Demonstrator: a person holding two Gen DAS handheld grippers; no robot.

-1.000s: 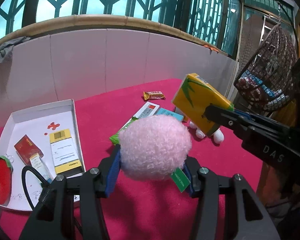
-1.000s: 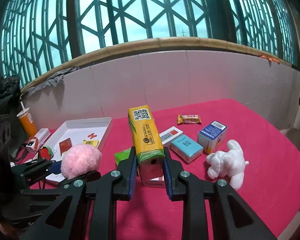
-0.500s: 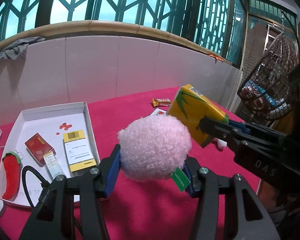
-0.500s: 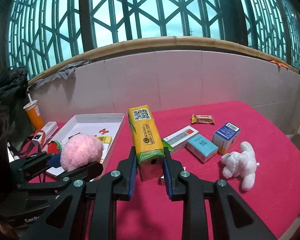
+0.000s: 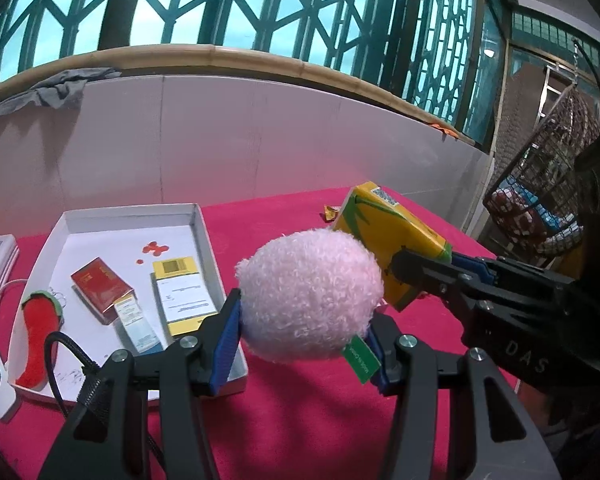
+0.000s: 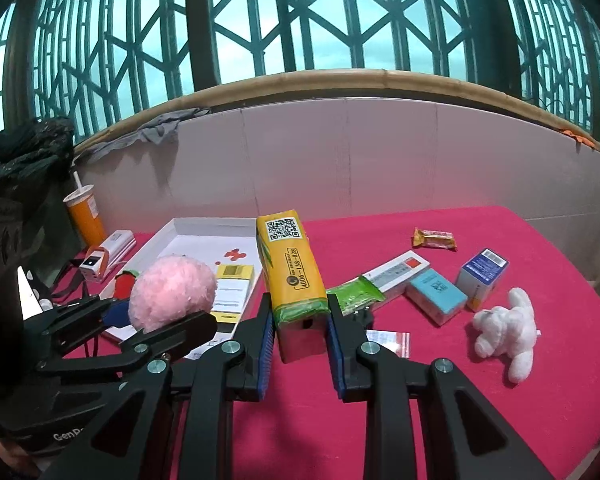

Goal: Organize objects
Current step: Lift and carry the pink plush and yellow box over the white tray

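My left gripper (image 5: 300,344) is shut on a pink fluffy ball (image 5: 310,296) with a green tag, held above the red table beside the right edge of the white tray (image 5: 204,236). The ball also shows in the right wrist view (image 6: 172,292). My right gripper (image 6: 300,332) is shut on a yellow tissue pack (image 6: 290,264), held in the air just right of the ball. The pack also shows in the left wrist view (image 5: 392,240).
The tray holds a red box (image 5: 100,284), a yellow-white box (image 5: 182,292) and a red chili toy (image 5: 36,340). On the table to the right lie a white plush dog (image 6: 508,328), blue boxes (image 6: 482,276), a snack bar (image 6: 434,238) and a green packet (image 6: 352,294). An orange cup (image 6: 85,216) stands far left.
Both grippers have moved left toward the tray, each carrying its object. The tray now sits closer and more central in both views.
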